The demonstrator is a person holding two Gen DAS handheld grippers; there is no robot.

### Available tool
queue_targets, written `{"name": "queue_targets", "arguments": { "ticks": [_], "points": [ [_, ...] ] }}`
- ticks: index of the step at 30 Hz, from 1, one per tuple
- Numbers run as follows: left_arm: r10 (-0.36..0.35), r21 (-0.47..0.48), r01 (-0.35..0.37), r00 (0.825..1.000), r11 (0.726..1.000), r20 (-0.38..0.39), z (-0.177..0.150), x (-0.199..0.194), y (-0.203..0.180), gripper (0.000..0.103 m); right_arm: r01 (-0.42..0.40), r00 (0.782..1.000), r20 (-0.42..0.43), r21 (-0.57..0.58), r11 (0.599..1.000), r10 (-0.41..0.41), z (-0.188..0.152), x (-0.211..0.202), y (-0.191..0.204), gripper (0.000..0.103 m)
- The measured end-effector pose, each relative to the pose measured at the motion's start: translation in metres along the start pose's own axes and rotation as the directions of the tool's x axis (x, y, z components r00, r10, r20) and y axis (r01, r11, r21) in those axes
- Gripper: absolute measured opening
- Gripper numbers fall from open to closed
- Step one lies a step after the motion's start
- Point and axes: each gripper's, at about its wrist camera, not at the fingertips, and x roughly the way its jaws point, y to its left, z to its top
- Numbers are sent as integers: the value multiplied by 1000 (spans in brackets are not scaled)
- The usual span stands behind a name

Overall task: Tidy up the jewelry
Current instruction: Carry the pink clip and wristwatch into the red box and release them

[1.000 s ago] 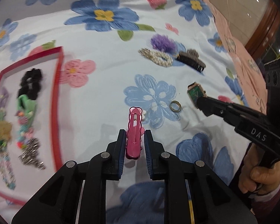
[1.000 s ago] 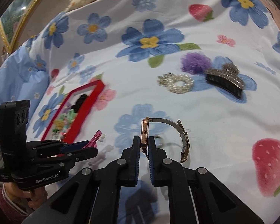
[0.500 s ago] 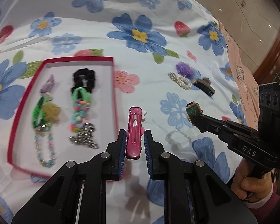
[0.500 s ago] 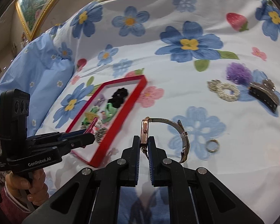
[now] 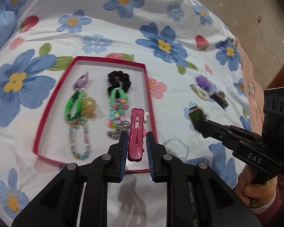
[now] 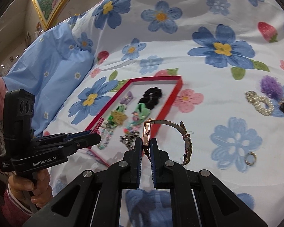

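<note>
My left gripper [image 5: 136, 136] is shut on a pink hair clip [image 5: 136, 130] and holds it above the near right part of the red tray [image 5: 47, 111]. The tray holds a black scrunchie [image 5: 119, 80], green hair ties, a purple clip and bead strands. My right gripper [image 6: 146, 141] is shut on a rose-gold watch [image 6: 147, 134] by its case, strap hanging to the right; it also shows in the left wrist view [image 5: 196, 117], right of the tray. The left gripper shows in the right wrist view [image 6: 92, 138] over the tray's near end.
On the floral bedsheet right of the tray lie a pearl hair piece [image 6: 259, 103], a purple pompom [image 6: 270, 86], a black claw clip [image 5: 219, 99] and a gold ring [image 6: 250, 158]. A blue pillow [image 6: 47, 64] lies at the far left. The bed's edge and the floor are at the right.
Both grippers have moved left toward the red tray with their items held. The pink clip is now over the tray's near right part; the watch has come closer to the tray's right rim.
</note>
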Motion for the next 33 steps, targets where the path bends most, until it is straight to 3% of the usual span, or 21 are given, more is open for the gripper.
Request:
{"name": "queue_targets", "arguments": {
  "ticks": [17, 33],
  "points": [
    [51, -129, -46, 998, 991, 40, -1, -13, 62, 17, -56, 998, -39, -66, 996, 53, 12, 40, 47, 8],
    [102, -118, -107, 994, 987, -48, -1, 25, 88, 18, -37, 991, -132, -99, 994, 24, 7, 88, 54, 8]
  ]
}}
